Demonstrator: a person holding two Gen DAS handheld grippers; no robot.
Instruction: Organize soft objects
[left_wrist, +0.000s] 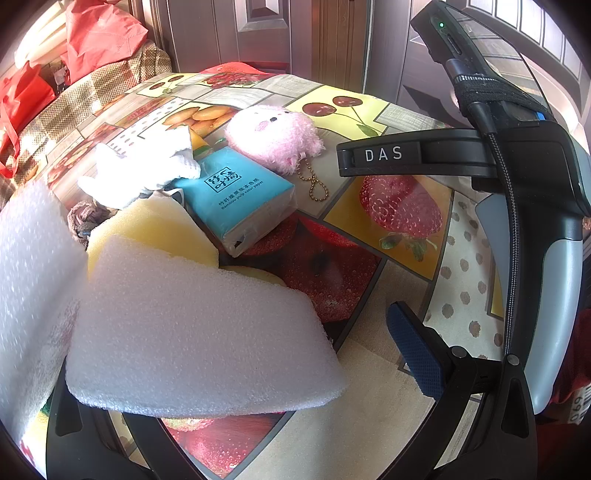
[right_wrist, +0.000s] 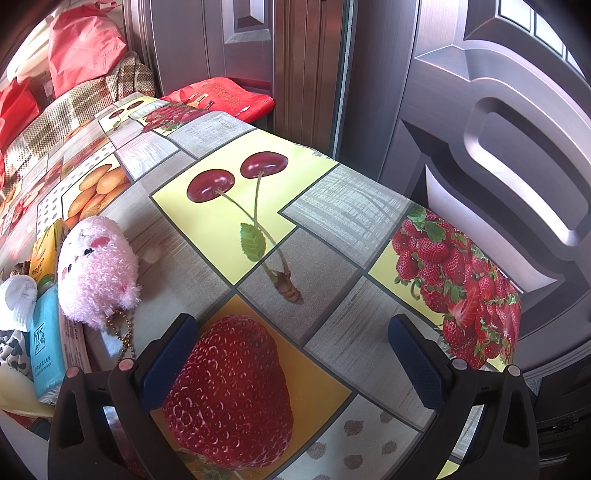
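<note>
In the left wrist view a white foam block (left_wrist: 192, 332) lies between the fingers of my left gripper (left_wrist: 236, 362), over a yellow sponge (left_wrist: 155, 229). The jaws stand wide apart; the left finger is hidden behind the foam. Beyond lie a blue tissue pack (left_wrist: 236, 199), a white cloth (left_wrist: 147, 170) and a pink plush toy (left_wrist: 273, 136) with a bead chain. My right gripper (right_wrist: 291, 365) is open and empty above the fruit-print tablecloth (right_wrist: 332, 229); its body (left_wrist: 517, 184) shows in the left wrist view. The plush (right_wrist: 96, 266) and tissue pack (right_wrist: 44, 350) sit to its left.
A second white foam sheet (left_wrist: 33, 280) fills the left edge. Red bags (left_wrist: 103, 33) and a woven cloth (left_wrist: 92, 92) lie behind the table. A red bag (right_wrist: 221, 96) sits at the far table edge. A dark metal door (right_wrist: 498, 147) stands close on the right.
</note>
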